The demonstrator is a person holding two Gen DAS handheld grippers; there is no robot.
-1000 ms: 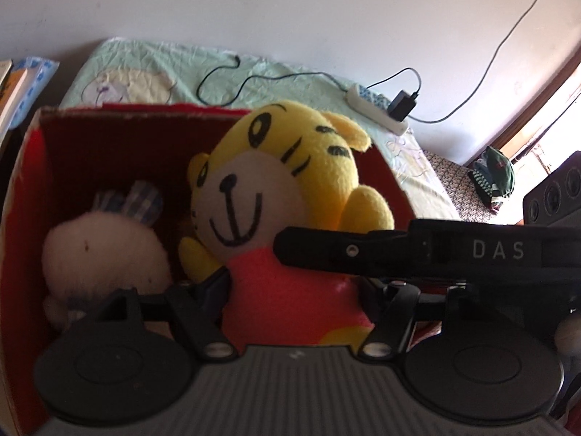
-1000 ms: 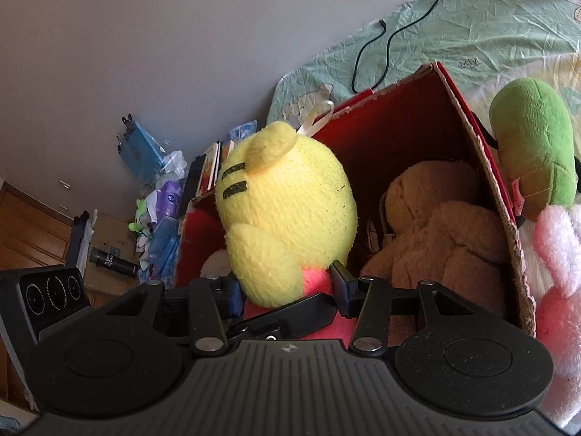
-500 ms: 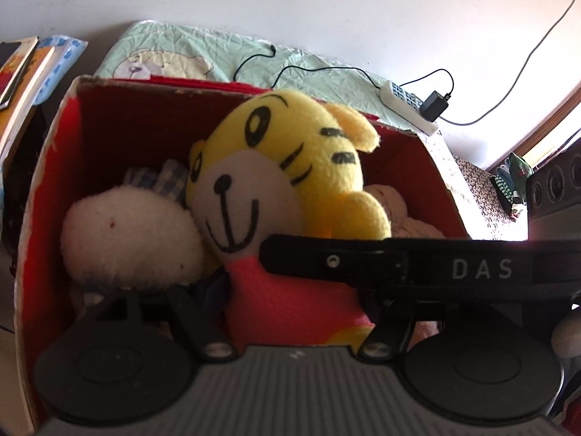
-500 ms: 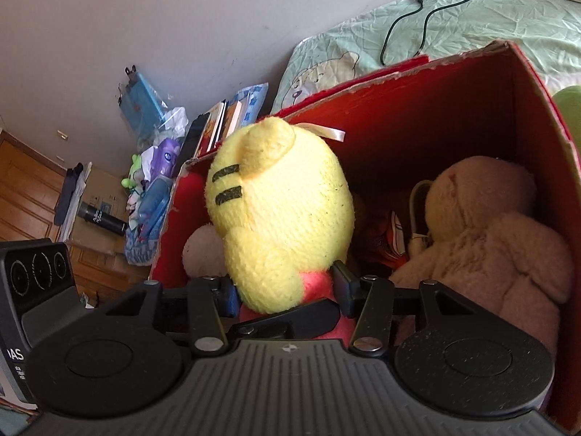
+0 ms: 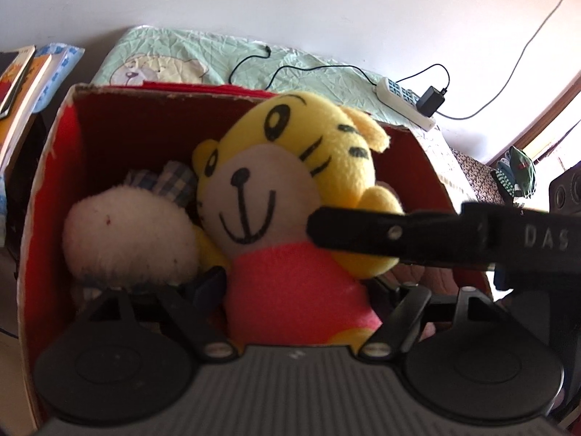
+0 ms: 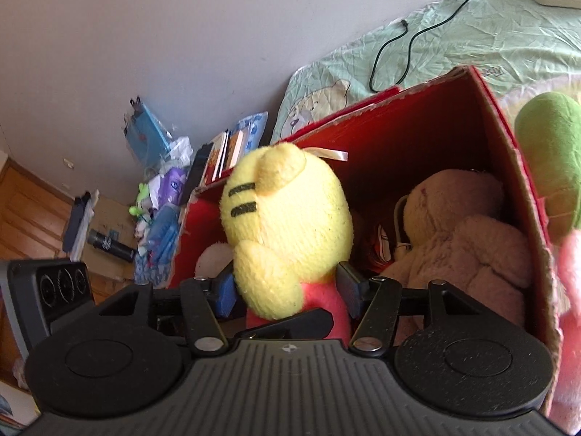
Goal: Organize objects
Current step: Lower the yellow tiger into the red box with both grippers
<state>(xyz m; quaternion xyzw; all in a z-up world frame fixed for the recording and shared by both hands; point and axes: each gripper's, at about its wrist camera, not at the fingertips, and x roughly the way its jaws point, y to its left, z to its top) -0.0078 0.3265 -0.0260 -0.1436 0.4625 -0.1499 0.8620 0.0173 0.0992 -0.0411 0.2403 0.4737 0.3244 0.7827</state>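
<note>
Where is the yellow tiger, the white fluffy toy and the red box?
yellow tiger (image 5: pixel 254 185): left wrist view, on its face.
white fluffy toy (image 5: pixel 127 232): left wrist view, on its round body.
red box (image 5: pixel 145 123): left wrist view, on its inner back wall.

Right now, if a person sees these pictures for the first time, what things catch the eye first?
The yellow tiger toy in its pink shirt stands out most: it sits in the middle of the red box, with both tongs, left and right, closed on its body. A white fluffy toy lies beside it, and a beige teddy bear fills the other side.
</note>
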